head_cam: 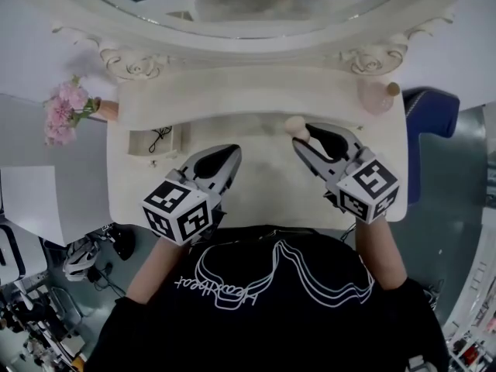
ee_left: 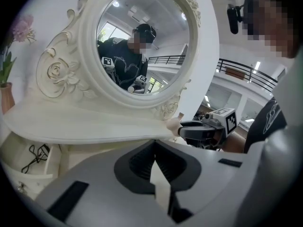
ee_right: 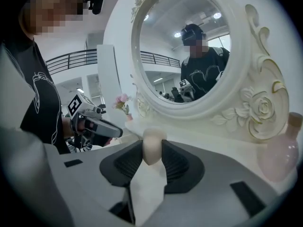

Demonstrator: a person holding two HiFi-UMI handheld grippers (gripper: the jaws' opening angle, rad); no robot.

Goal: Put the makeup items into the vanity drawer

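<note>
A beige egg-shaped makeup sponge sits between the pads of my right gripper, which is shut on it. In the head view the sponge sticks out of the right gripper above the cream vanity top, right of centre. My left gripper hovers over the vanity's middle left, jaws shut with nothing between them. The open drawer lies at the vanity's left, with a black cord-like item inside. The left gripper view also shows the drawer at lower left.
A round carved mirror stands at the back of the vanity. A pink bottle with a wooden cap stands on the right of the raised shelf. A vase of pink flowers is at the left end. A blue chair stands right of the vanity.
</note>
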